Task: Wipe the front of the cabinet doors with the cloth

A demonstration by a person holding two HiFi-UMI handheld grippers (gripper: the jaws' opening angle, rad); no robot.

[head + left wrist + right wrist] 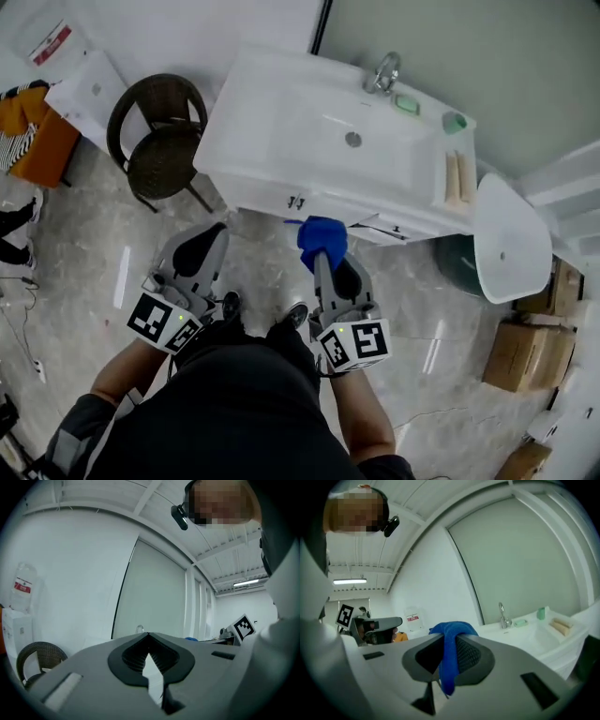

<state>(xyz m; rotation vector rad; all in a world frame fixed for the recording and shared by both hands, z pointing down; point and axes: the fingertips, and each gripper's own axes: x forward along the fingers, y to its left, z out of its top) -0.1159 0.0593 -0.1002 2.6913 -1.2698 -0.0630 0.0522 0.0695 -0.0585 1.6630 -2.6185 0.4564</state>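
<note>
1. We look steeply down on a person who holds a gripper in each hand and stands on a pale stone floor (pixel 84 272). The person faces a white washbasin (pixel 319 131) with cabinet doors (pixel 267 195) beneath it.
2. The right hand-held gripper (pixel 324 251) is clamped on a blue cloth (pixel 322 236). The cloth bunches over the jaw tips, and a strip of it hangs down between the jaws.
3. The cloth is held just in front of the cabinet doors, near their small handles (pixel 296 201). We cannot tell whether it touches them.
4. The left hand-held gripper (pixel 217 230) has its jaws closed tip to tip with nothing between them. It sits to the left of the cloth, near the cabinet's left corner.
5. A tap (pixel 384 73) stands at the back of the washbasin, with a green soap dish (pixel 406 104) beside it.
6. A dark wicker chair (pixel 159 141) stands to the left of the washbasin, and cardboard boxes (pixel 525 352) sit at the far right.
</note>
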